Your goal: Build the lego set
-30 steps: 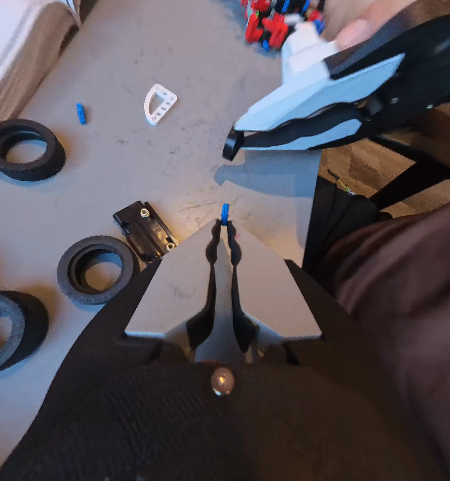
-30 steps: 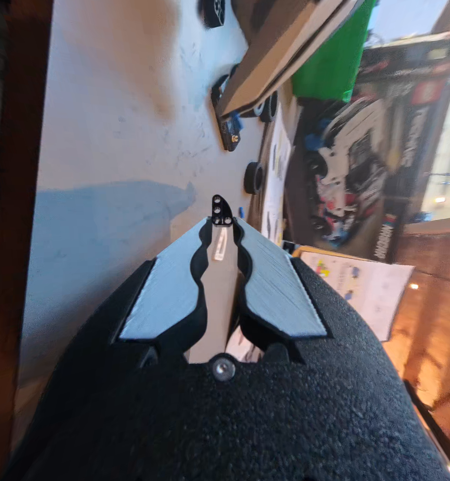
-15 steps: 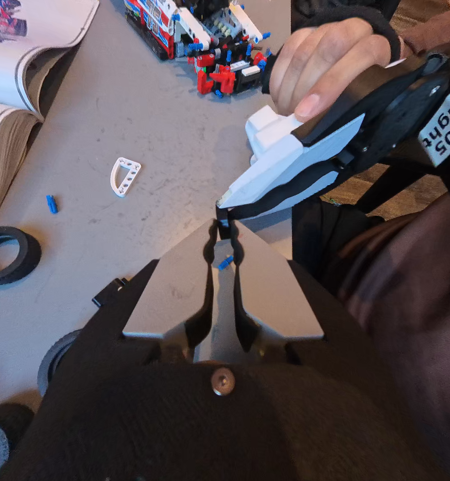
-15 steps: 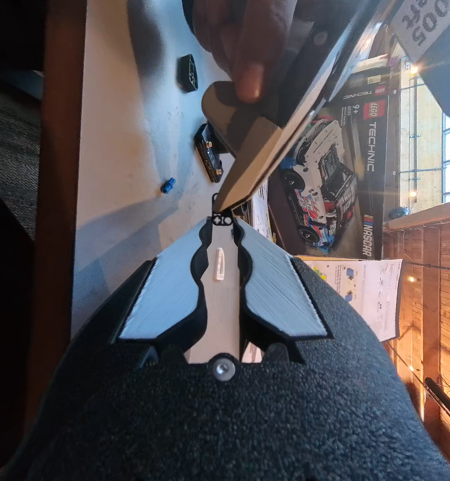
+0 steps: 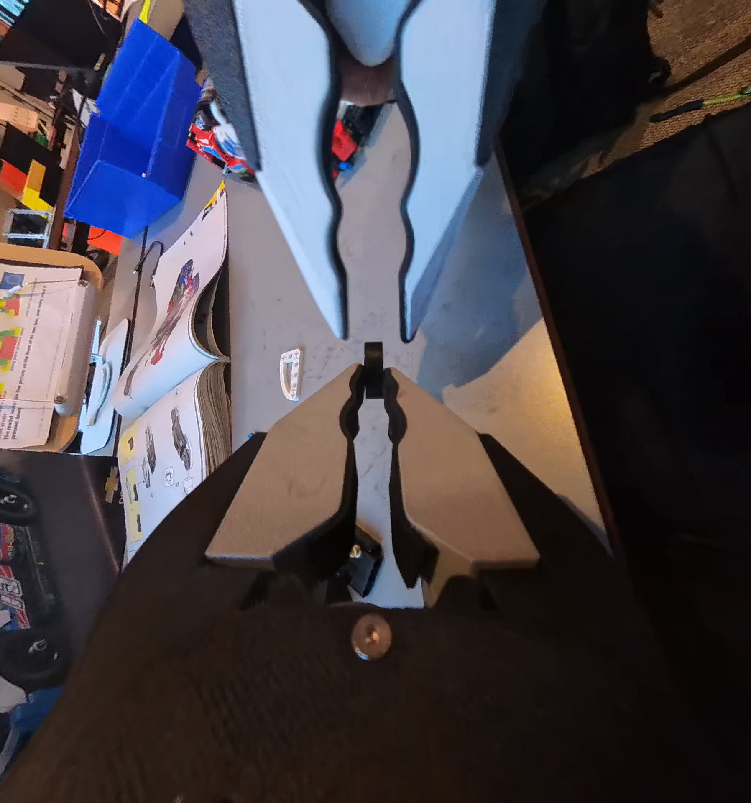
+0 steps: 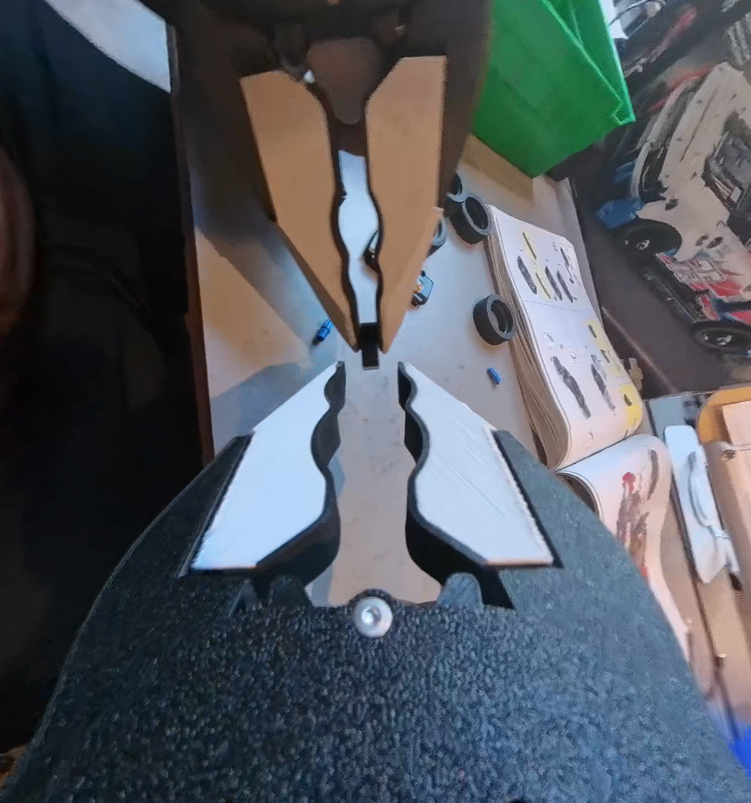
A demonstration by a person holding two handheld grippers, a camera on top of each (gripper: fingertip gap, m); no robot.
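My left gripper is shut on a small black lego piece and holds it above the grey table. My right gripper is open and empty. It points straight at the left gripper, tips on either side of the black piece without touching it. The right gripper also shows in the left wrist view, coming down from the top. The left gripper also shows in the right wrist view. A white curved piece lies on the table beside them.
Loose blue pins, black tires and a black part with metal studs lie on the table. An open instruction book and the set's box are alongside. The red partly built model and a blue bin stand farther off. The grippers are tip to tip, or close to it.
The black piece passed from my right gripper to my left. The left gripper let go of its blue pin and shut on the black piece. The right gripper opened.
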